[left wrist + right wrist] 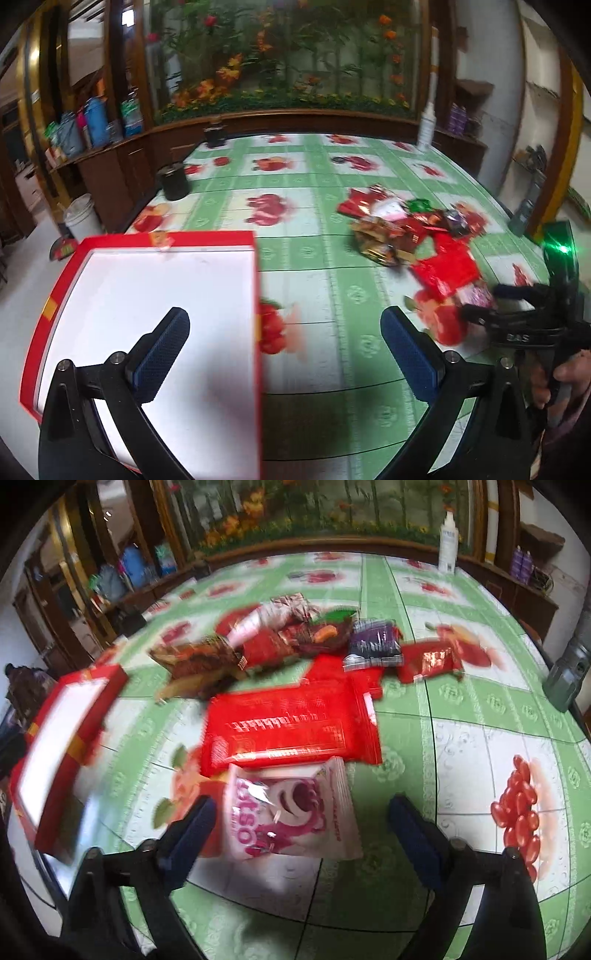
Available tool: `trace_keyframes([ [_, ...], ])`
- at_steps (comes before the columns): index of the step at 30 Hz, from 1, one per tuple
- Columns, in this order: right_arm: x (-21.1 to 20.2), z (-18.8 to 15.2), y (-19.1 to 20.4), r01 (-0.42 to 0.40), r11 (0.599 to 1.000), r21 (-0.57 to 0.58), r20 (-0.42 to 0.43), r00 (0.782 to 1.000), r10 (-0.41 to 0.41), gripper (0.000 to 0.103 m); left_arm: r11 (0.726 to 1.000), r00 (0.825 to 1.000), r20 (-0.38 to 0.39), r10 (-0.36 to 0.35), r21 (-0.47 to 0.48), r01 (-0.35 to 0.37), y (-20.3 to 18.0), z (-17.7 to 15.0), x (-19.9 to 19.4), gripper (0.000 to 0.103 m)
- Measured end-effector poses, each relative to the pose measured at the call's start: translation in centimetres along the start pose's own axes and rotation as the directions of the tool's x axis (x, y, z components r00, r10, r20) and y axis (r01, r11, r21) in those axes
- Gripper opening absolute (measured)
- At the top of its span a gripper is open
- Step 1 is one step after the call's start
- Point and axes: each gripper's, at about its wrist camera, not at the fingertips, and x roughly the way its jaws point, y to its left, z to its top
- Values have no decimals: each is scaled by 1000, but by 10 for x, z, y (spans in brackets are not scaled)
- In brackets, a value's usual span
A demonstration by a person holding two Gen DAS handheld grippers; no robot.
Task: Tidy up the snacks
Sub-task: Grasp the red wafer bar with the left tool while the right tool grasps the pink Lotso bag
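Pink-and-white snack packet [291,812], lying on the tablecloth in the right wrist view: large pink letters, seen turned on their side, of which "tso" can be made out, the rest covered by glare. Black body of the right gripper [517,325], as seen in the left wrist view: small pale lettering, too blurred to read with certainty. Printing on the large red packet [291,727] and the other wrappers is smeared by motion and illegible.
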Motion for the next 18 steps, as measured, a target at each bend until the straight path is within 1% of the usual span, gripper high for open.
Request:
trace_keyframes([
  [1,1,0,3,21,999,-25,-3,1000,-22,80,1000,1000,2,-6,26,6,-7,1,1,103],
  [2,2,-1,5,47,998,-43,-7,999,-47,77,999,1000,6,-6,45,5,-12,2,1,103],
  [3,1,-2,6,54,997,-54,-4,999,-55,73,997,1000,9,-8,72,7,-18,4,1,103],
  [4,0,-3,6,50,997,-57,0,999,-50,65,994,1000,10,-15,110,14,-26,6,2,103],
  [5,-2,-4,3,50,997,-58,7,999,-50,60,988,1000,9,-26,153,25,-35,8,3,103],
  [6,-3,-5,-2,45,998,-51,7,999,-45,55,984,999,11,-32,177,29,-39,9,4,103],
  [8,-7,-5,-15,11,1000,-26,10,1000,-10,53,965,998,14,-54,256,48,-56,14,6,103],
  [10,-11,-4,-39,-30,999,39,25,999,29,51,938,996,18,-87,340,76,-76,20,11,103],
  [11,-13,-3,-48,-37,997,72,33,999,34,50,929,995,18,-97,361,84,-82,21,13,103],
  [13,-17,-1,-76,-67,985,159,67,996,57,50,894,991,10,-135,431,118,-103,27,20,103],
  [14,-19,-2,-93,-112,970,218,92,991,94,50,865,987,-3,-162,481,144,-116,29,26,103],
  [15,-19,-3,-110,-163,947,277,122,983,134,50,844,984,-14,-178,512,160,-126,31,30,103],
  [17,-20,-7,-132,-230,907,353,166,969,181,50,815,980,-36,-197,550,184,-141,35,40,103],
  [18,-20,-9,-140,-250,890,382,184,964,192,50,801,976,-60,-210,562,206,-148,36,47,103],
])
